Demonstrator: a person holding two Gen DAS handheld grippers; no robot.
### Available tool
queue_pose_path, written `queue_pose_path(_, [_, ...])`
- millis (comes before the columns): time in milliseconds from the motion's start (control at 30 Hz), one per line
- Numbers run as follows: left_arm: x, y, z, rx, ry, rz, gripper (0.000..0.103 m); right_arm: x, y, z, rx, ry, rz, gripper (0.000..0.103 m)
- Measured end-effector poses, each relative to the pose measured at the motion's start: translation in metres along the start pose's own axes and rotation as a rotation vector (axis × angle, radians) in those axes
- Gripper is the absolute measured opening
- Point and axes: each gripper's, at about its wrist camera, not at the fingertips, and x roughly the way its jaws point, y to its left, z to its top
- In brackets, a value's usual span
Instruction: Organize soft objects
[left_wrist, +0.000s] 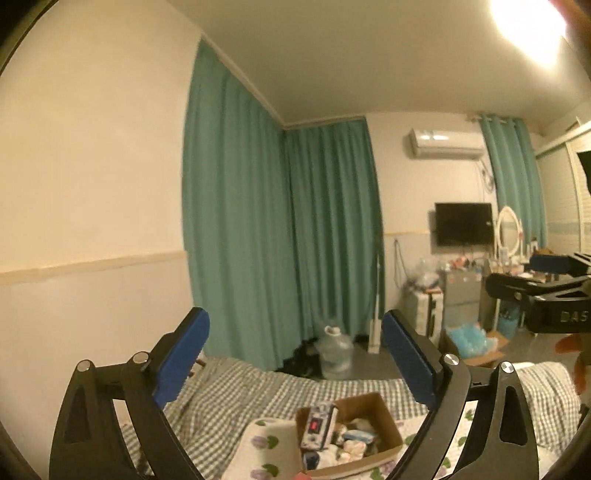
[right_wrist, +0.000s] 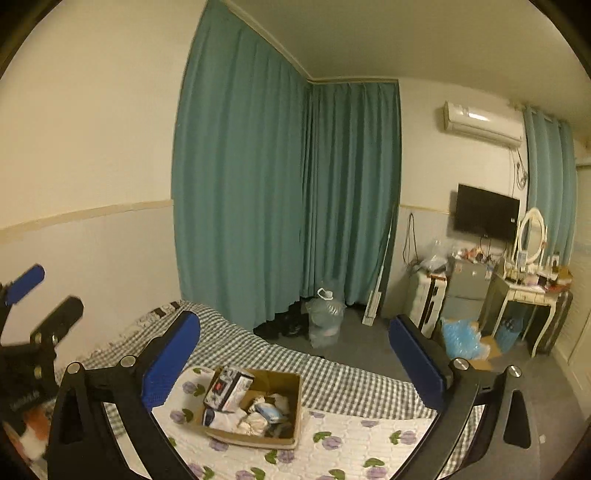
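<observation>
Your left tongs (left_wrist: 295, 349) stand spread wide with nothing between their blue pads, aimed about level across the room at the teal curtains (left_wrist: 280, 229). Your right tongs (right_wrist: 295, 349) are equally wide and equally empty, tipped slightly downward. Each pair shows at the edge of the other's view: the right ones at the right edge of the left wrist view, the left ones at the left edge of the right wrist view.

The cardboard box (right_wrist: 258, 406) of soft objects sits below both pairs, on a white quilt with purple flowers (right_wrist: 332, 443) that lies over the checked bedspread (right_wrist: 332, 373). Inside it you can see a jumble of pale cloth pieces (right_wrist: 258, 417), with a printed packet (right_wrist: 229, 387) leaning upright against the box's left wall. What the individual pieces are is too small to tell.

Past the foot of the bed, a clear water jug (right_wrist: 325, 317) stands on the floor by the curtains, and a wall television (right_wrist: 485, 212) hangs above a cluttered dressing desk (right_wrist: 528, 291) at the right.
</observation>
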Motion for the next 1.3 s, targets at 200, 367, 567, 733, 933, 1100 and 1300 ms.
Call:
queue_pose_path(200, [-0.005,-0.003,-0.042,-0.036,0.018,0.014,0.097,-0.016,0.0,-0.053,0.013,-0.011,0.039,0.103])
queue_pose_path(367, [0.024,-0.018,-0.093,-0.017,0.098,0.036,0.097,0.014,-0.003,-0.115,0.019,0.001,0.035,0.103])
queue_pose_path(567, [0.059,-0.035,-0.164,0.015,0.22,0.043,0.097,0.074,-0.011,-0.192,0.047,0.062,0.038,0.103])
queue_pose_path(733, [0.08,-0.039,-0.208,0.017,0.337,0.048,0.097,0.111,-0.015,-0.232,0.064,0.135,0.06,0.103])
queue_pose_path(933, [0.086,-0.033,-0.222,-0.015,0.382,0.055,0.097,0.132,-0.022,-0.251,0.09,0.194,0.064,0.103])
queue_pose_path(1100, [0.091,-0.033,-0.228,-0.02,0.393,0.05,0.097,0.136,-0.02,-0.254,0.096,0.208,0.066,0.103])
queue_pose_path(1300, [0.092,-0.03,-0.229,-0.048,0.409,0.037,0.097,0.134,-0.017,-0.255,0.096,0.21,0.07,0.103])
